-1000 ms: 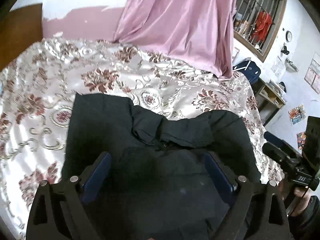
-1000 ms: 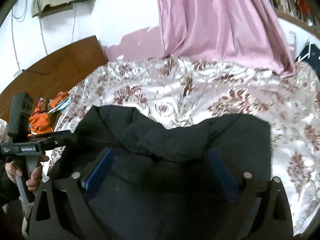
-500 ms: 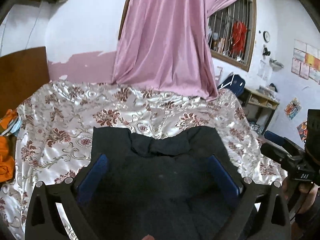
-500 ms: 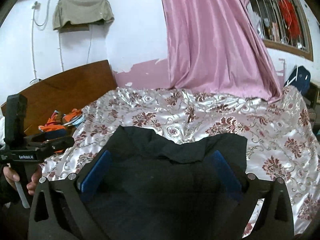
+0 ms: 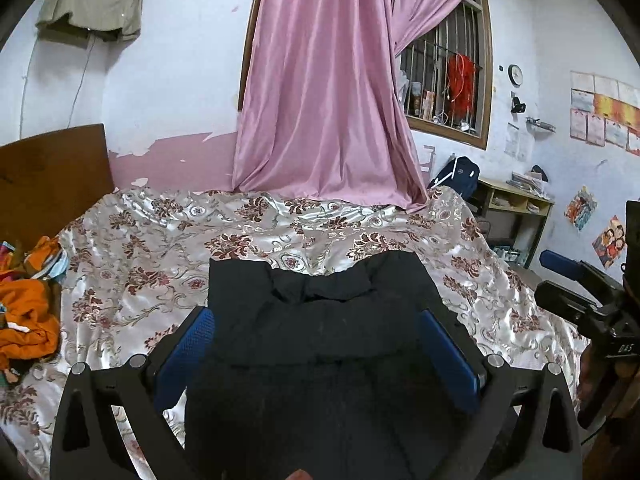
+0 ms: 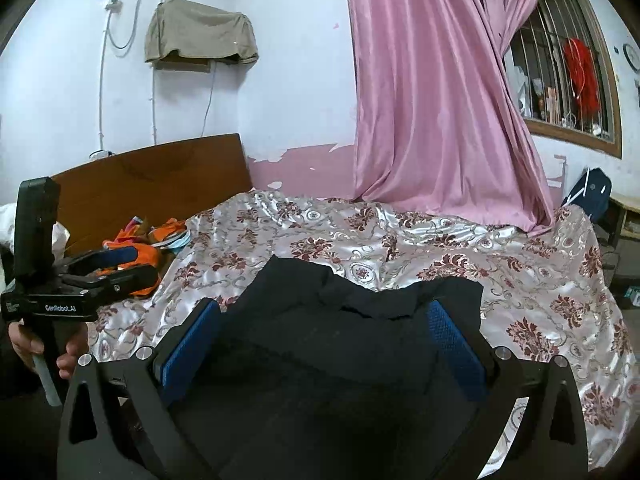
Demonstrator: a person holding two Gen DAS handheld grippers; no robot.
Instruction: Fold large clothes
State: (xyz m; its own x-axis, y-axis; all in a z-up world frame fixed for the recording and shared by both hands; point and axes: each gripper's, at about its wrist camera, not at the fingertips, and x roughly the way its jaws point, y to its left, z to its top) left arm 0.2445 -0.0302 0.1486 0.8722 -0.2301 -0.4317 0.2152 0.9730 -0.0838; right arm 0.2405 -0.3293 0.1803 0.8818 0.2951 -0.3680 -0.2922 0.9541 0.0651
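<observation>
One black garment (image 5: pixel 320 340) on bedspread (image 5: pixel 140 264).

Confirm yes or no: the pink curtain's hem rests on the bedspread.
Yes: the pink curtain drapes down onto the far edge of the floral bedspread.

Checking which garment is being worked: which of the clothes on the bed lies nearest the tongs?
The black garment, spread flat between both tongs; the orange clothes lie bunched by the headboard.

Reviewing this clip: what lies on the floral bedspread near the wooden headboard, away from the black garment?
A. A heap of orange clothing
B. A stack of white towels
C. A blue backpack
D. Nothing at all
A: a heap of orange clothing sits at the headboard end of the bedspread, well clear of the black garment.
</observation>
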